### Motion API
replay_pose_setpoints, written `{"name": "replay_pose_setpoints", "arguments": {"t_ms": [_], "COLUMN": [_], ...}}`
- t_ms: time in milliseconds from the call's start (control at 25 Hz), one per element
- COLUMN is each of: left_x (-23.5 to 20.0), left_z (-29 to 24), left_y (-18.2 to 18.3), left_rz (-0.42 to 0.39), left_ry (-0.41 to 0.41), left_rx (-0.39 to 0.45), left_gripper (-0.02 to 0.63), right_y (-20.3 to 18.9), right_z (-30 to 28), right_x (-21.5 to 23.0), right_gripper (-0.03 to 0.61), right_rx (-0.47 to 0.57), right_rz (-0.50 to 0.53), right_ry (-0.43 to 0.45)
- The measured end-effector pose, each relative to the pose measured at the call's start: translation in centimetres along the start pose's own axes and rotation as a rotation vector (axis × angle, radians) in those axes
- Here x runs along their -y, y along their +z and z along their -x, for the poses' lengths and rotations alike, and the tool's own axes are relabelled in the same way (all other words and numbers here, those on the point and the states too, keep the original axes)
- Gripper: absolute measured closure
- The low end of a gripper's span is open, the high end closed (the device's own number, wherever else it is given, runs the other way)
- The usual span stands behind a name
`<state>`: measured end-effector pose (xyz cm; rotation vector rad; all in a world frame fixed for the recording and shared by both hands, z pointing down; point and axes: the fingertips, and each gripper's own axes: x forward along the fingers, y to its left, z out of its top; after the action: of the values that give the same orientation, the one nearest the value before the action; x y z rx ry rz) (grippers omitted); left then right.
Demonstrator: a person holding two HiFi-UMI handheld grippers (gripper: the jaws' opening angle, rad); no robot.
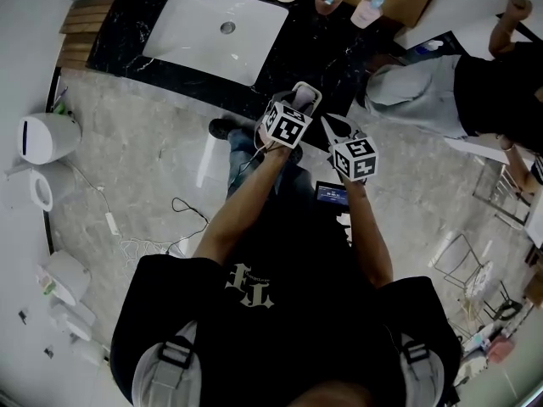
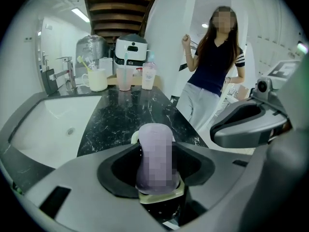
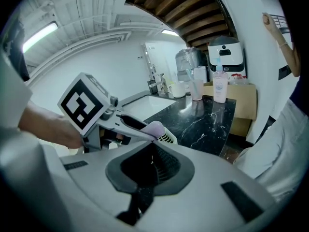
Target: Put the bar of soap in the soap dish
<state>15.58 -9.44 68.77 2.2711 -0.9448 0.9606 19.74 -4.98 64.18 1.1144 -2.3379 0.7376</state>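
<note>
Placement step: our left hand-held gripper (image 2: 154, 180) clamps the bar of soap (image 2: 155, 151) just above the soap dish (image 2: 161, 195). Right hand-held gripper (image 3: 149, 170) closed, empty. Next we lower and release.

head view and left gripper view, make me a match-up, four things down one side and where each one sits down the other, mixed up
Things:
1. bar of soap
2. soap dish
3. sink
4. cream mug

Places:
a. set into the black counter
b. between the jaws of the left gripper
c. at the back of the counter, near the tap
d. directly under the purple bar

Pairs: 1-b, 2-d, 3-a, 4-c
</note>
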Motion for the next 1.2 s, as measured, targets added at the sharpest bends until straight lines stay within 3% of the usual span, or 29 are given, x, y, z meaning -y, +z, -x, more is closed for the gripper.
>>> {"name": "replay_pose_setpoints", "arguments": {"t_ms": [720, 1200], "left_x": [-0.3, -0.3], "left_z": [-1.9, -1.8], "left_y": [-0.8, -0.8], "left_rz": [-0.071, -0.079], "left_ry": [0.106, 0.104], "left_rx": [-0.053, -0.044], "left_gripper": [0.410, 0.410], "right_y": [-1.8, -1.7], "right_z": [0.8, 0.4], "right_x": [0.5, 0.4], "right_gripper": [0.570, 0.569], "right_rx": [-0.027, -0.029], "right_rz": [-0.009, -0.008], "right_ry": [0.009, 0.022]}}
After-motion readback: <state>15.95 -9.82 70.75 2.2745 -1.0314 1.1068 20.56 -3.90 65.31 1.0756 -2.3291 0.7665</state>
